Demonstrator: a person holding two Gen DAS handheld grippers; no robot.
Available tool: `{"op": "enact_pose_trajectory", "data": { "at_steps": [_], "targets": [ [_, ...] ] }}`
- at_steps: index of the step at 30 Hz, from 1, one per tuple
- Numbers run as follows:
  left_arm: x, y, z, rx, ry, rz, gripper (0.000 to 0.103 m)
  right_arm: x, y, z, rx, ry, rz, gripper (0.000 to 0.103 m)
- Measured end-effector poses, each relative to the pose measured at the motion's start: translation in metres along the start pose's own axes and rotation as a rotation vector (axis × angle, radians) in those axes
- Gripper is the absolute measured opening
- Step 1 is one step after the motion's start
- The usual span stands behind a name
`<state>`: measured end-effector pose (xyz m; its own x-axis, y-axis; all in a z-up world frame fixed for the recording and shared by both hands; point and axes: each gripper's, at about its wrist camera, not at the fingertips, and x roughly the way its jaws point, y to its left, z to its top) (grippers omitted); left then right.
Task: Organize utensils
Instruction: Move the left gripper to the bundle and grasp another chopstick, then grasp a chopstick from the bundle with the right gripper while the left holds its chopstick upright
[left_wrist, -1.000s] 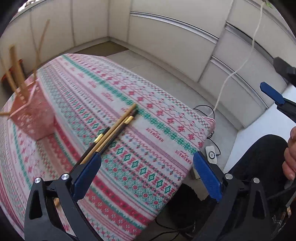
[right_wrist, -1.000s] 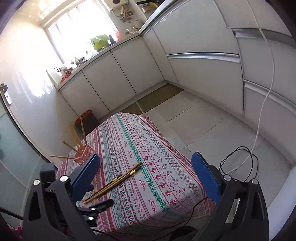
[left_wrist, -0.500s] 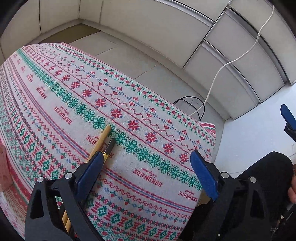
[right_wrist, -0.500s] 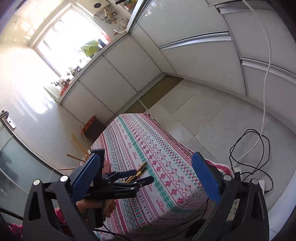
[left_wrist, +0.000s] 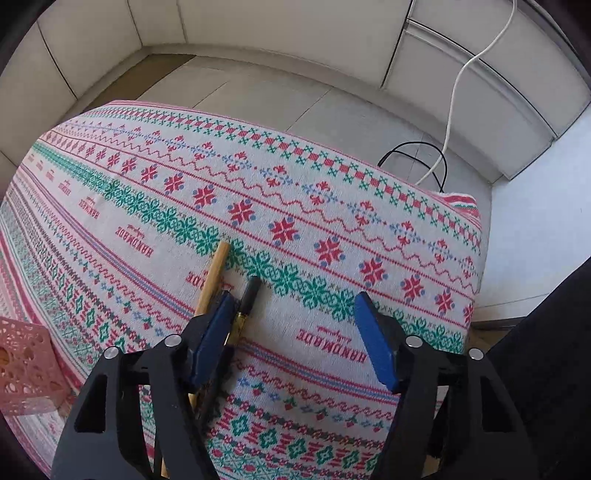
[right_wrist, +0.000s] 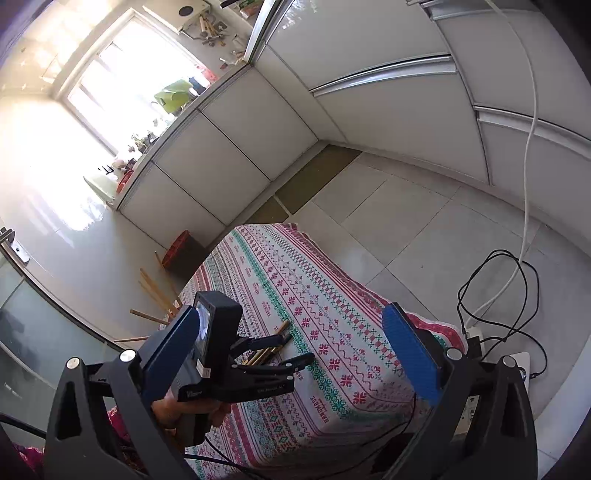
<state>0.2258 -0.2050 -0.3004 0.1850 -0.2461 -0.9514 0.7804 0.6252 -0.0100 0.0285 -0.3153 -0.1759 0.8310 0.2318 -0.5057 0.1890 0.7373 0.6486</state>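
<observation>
- The left tongs (left_wrist: 291, 325) point steeply down at a table covered in a patterned cloth (left_wrist: 332, 221), jaws about half open and just now closing. The black chopstick (left_wrist: 248, 297) lies between the pads, close against the left one; no pad visibly presses on it, so nothing is gripped yet.
- A bamboo chopstick (left_wrist: 214, 273) lies just outside the left pad (left_wrist: 214, 328), at its 11 o'clock, running under the finger. The right-wrist view shows more sticks in the bundle (right_wrist: 271, 349), though how many cannot be told.
- The pink holder (left_wrist: 22, 369) stands at 9 o'clock from the left tongs, well apart, at the picture's edge; in the right-wrist view several sticks (right_wrist: 159, 295) stand in it already.
- The right tongs (right_wrist: 291, 358) hang wide open and empty above the near end of the table, gripping nothing.
- Step in hand, as judged: picking up a chopstick from the cloth to carry to the holder; part of the job looks done.
- The next move calls for closing fully on the black stick without pinching the cloth or nudging the bamboo one, then lifting it level enough that it does not swing out.
</observation>
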Motion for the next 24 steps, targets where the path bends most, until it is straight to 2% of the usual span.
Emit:
{"op": "enact_pose_trajectory", "data": {
  "at_steps": [1,5,9,12,16,19,21,24],
  "targets": [
    [-0.002,0.001,-0.001,-0.005,0.005,0.02,0.049,0.0,0.001,0.0,-0.003,-0.001,-0.003,0.096],
    [-0.008,0.007,-0.003,-0.02,0.024,0.039,0.016,0.0,0.002,-0.001,-0.005,0.0,-0.015,0.096],
    [-0.013,0.009,-0.012,-0.031,0.022,0.038,0.007,0.001,0.005,-0.001,-0.017,-0.002,-0.045,0.096],
    [-0.026,0.025,-0.046,-0.063,-0.018,0.057,0.006,0.006,0.007,-0.002,-0.031,0.021,-0.068,0.096],
    [-0.057,0.042,-0.084,-0.121,-0.111,0.056,0.006,0.027,0.016,-0.003,-0.033,0.099,-0.152,0.096],
    [-0.101,0.058,-0.117,-0.212,-0.216,0.057,0.006,0.066,0.021,-0.009,0.007,0.228,-0.205,0.096],
    [-0.129,0.062,-0.134,-0.268,-0.299,0.056,0.006,0.098,0.024,-0.018,0.049,0.346,-0.234,0.096],
    [-0.171,0.068,-0.16,-0.321,-0.427,0.041,0.006,0.141,0.027,-0.034,0.145,0.473,-0.244,0.086]
  ]
}}
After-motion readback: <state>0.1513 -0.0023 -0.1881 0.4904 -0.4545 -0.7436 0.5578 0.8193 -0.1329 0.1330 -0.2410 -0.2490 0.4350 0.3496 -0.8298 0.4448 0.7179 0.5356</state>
